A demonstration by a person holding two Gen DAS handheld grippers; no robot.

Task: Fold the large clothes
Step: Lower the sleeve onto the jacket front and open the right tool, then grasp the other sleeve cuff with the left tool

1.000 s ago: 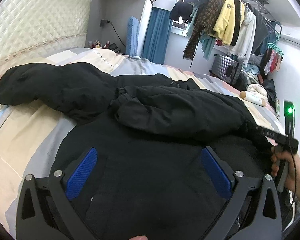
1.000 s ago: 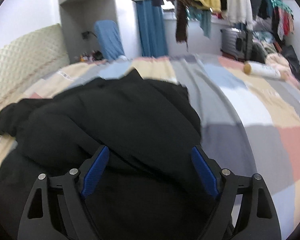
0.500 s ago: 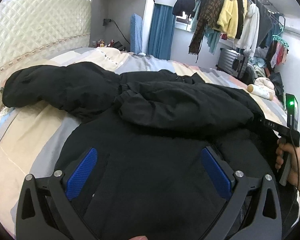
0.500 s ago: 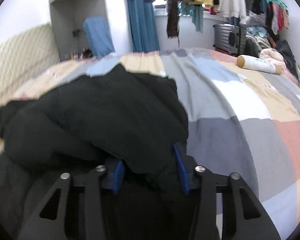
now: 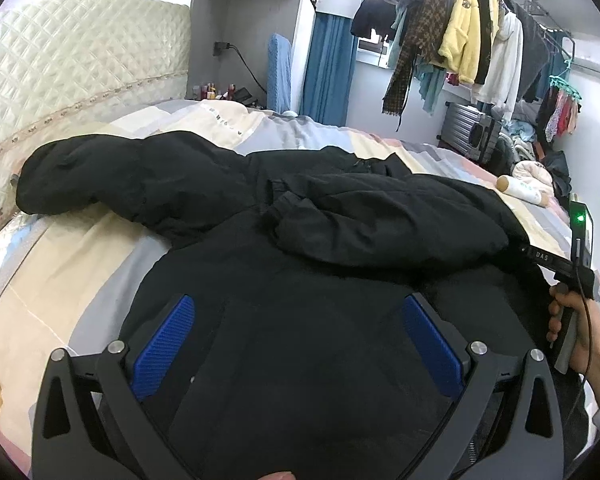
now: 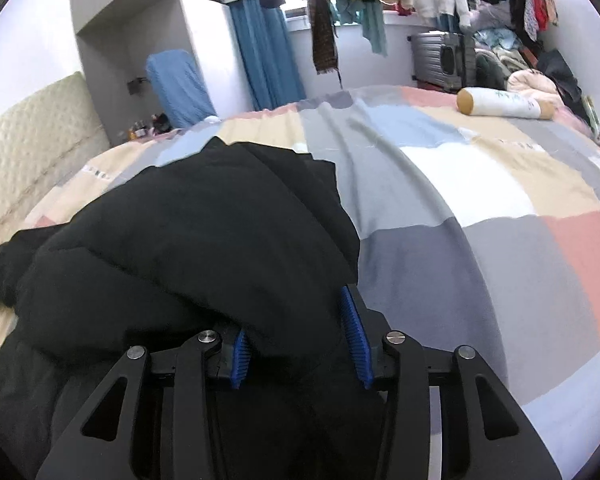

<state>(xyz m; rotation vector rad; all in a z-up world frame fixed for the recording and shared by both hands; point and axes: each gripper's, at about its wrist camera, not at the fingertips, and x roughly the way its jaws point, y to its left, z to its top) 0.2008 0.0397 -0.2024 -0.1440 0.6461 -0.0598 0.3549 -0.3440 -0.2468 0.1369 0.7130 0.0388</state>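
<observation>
A large black padded jacket (image 5: 300,320) is lying spread over a bed (image 5: 60,272) covered in a soft patchwork quilt of cream, grey, blue, white and salmon blocks. The jacket's fabric is matte, puffy and gently creased. Its body is running from the near edge of the bed toward the far side. One thick sleeve (image 5: 112,176) is stretching out sideways toward the quilted cream headboard (image 5: 72,68), and the other sleeve (image 5: 380,220) is lying folded across the chest, its gathered cuff pointing toward the headboard.

The left gripper (image 5: 300,344) is hovering over the jacket's lower body, its ribbed blue fingers (image 5: 164,344) standing wide apart with nothing pinched between them.

The right gripper (image 6: 300,344), held in a hand (image 5: 580,332) at the jacket's side away from the headboard, has just been closing, and its fingers (image 6: 356,340) are clamping a bulging fold of the padded jacket.

A smooth white cylindrical bottle (image 6: 504,104) with a tan cap is lying on its side near the bed's far corner.
</observation>
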